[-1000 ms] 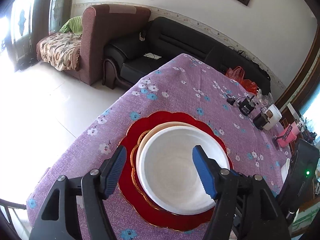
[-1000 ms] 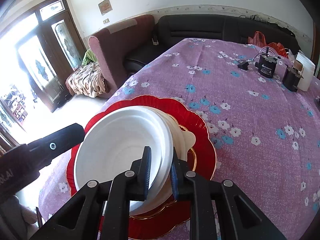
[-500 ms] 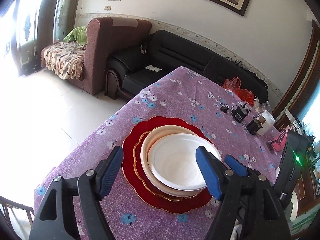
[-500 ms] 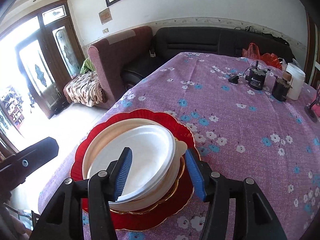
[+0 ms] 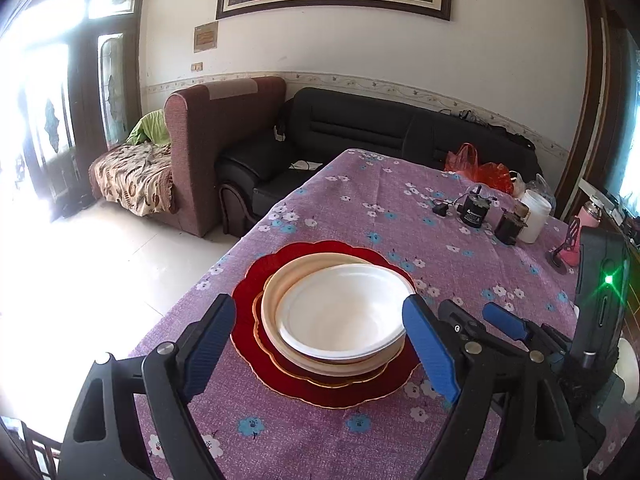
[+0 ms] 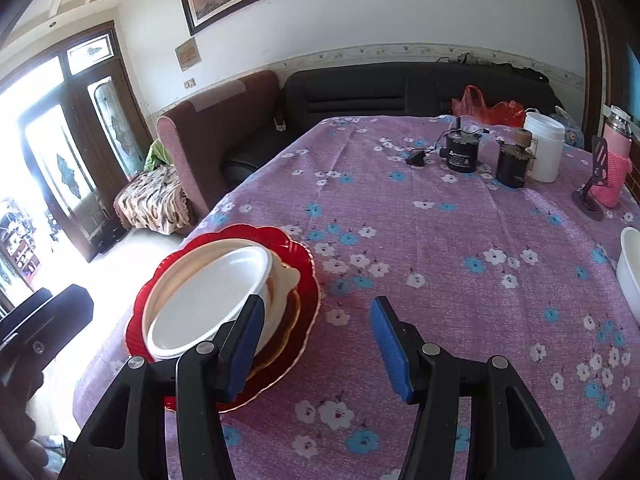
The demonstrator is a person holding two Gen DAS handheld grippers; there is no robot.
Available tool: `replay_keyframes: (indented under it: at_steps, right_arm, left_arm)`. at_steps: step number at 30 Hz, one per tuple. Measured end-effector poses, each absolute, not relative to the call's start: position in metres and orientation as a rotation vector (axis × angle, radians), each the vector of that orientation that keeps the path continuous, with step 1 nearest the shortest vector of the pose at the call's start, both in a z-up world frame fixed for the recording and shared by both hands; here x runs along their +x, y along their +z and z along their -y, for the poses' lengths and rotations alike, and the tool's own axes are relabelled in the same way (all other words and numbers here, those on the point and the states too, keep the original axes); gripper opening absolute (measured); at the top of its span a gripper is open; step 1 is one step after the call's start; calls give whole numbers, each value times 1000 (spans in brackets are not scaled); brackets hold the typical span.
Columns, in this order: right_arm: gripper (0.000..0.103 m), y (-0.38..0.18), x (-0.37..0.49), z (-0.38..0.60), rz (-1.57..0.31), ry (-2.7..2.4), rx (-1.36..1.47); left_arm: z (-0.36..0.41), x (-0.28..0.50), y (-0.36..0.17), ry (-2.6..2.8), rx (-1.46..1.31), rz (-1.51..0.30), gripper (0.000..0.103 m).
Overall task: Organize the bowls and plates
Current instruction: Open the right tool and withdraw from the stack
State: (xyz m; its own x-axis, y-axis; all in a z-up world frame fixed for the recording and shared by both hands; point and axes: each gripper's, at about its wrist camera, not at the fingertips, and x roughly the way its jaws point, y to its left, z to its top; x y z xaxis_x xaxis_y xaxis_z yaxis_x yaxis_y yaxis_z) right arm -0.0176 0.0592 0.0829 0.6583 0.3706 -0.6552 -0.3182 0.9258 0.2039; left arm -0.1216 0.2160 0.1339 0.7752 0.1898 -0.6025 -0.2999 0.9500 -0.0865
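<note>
On the purple flowered tablecloth a white bowl (image 5: 340, 312) (image 6: 204, 300) rests in a cream plate (image 5: 288, 276) (image 6: 192, 256). Both sit on a red scalloped plate (image 5: 256, 280) (image 6: 296, 248). A gold-rimmed amber plate (image 6: 290, 316) shows between the cream and red ones. My left gripper (image 5: 318, 300) hovers in front of the stack; its jaws are opening, clear of the bowl. My right gripper (image 6: 317, 302) stands open to the right of the stack with only cloth between its fingers. Another white bowl (image 6: 630, 268) sits at the table's right edge.
At the far right of the table stand a black motor (image 6: 462, 154), a dark can (image 6: 510, 164), a white jar (image 6: 544, 148) and a pink knitted bottle (image 6: 612, 168). The table's left edge (image 5: 208, 276) runs close beside the stack. Sofas stand beyond the table.
My right gripper has let go of the white bowl's rim and opened. Both grippers have drawn back and risen from the stack. The left jaws have widened.
</note>
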Motion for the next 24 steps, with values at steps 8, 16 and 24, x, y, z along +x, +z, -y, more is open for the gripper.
replay_keyframes:
  at_steps: [8,16,24]
  right_arm:
    - [55,72,8,-70,-817,451,135]
    - [55,65,12,-68,-841,442,185]
    - [56,89,-16,-34,-771,429,174]
  left_arm:
    - [-259,-133,133,356,-313,-628,85]
    - [-259,-133,133,344,-306,-626,85]
    - [-225,-131,127,316,-202,-643,85]
